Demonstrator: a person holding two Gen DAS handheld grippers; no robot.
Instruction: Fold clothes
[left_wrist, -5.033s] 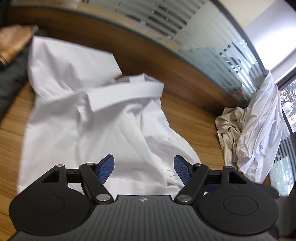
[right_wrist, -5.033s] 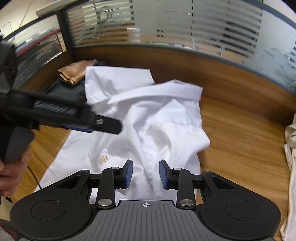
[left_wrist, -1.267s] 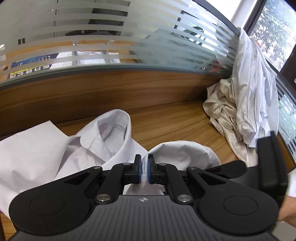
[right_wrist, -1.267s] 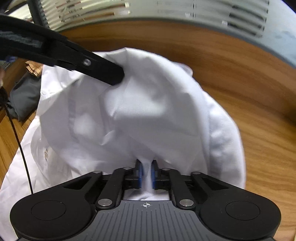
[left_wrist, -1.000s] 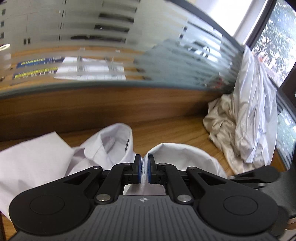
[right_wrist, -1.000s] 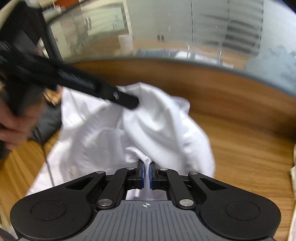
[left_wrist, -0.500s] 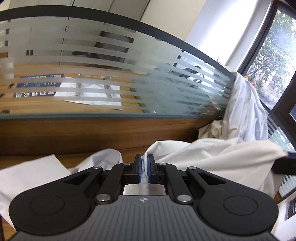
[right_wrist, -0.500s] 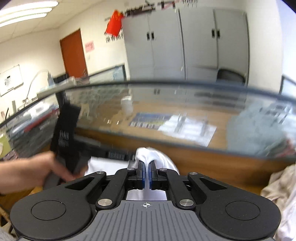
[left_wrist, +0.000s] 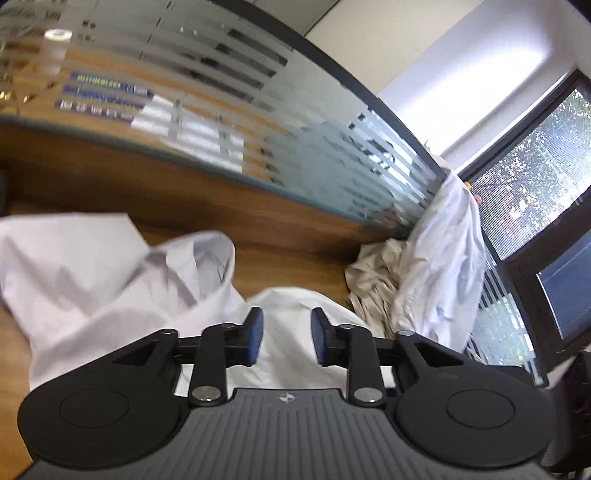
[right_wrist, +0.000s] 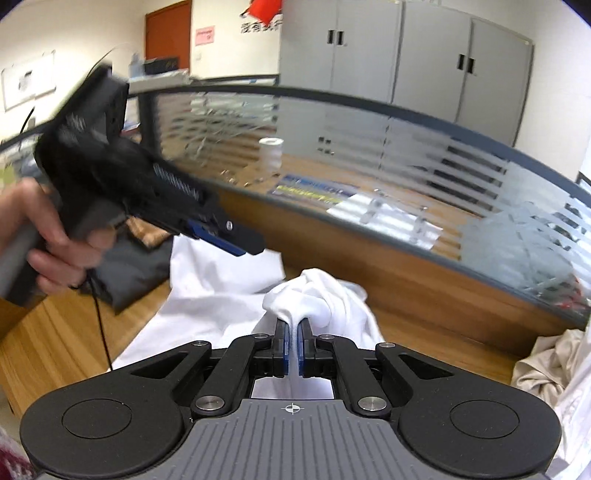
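A white shirt (left_wrist: 92, 273) lies rumpled on the wooden desk (left_wrist: 288, 266), its collar raised toward the far partition. My left gripper (left_wrist: 286, 339) is open just above the shirt, with nothing between its blue pads. In the right wrist view my right gripper (right_wrist: 293, 341) is shut on a bunched fold of the white shirt (right_wrist: 314, 295), lifted off the desk. The left gripper (right_wrist: 236, 240) shows there too, held in a person's hand (right_wrist: 40, 236) up at the left, above the shirt.
A heap of beige and white clothes (left_wrist: 417, 280) lies at the desk's right end by the window. A dark garment (right_wrist: 129, 269) and a tan one lie at the left. A wood and frosted-glass partition (left_wrist: 229, 147) borders the far side.
My left gripper has opened and let go of the shirt, which dropped back onto the desk. The right gripper still holds its fold, tilted down slightly.
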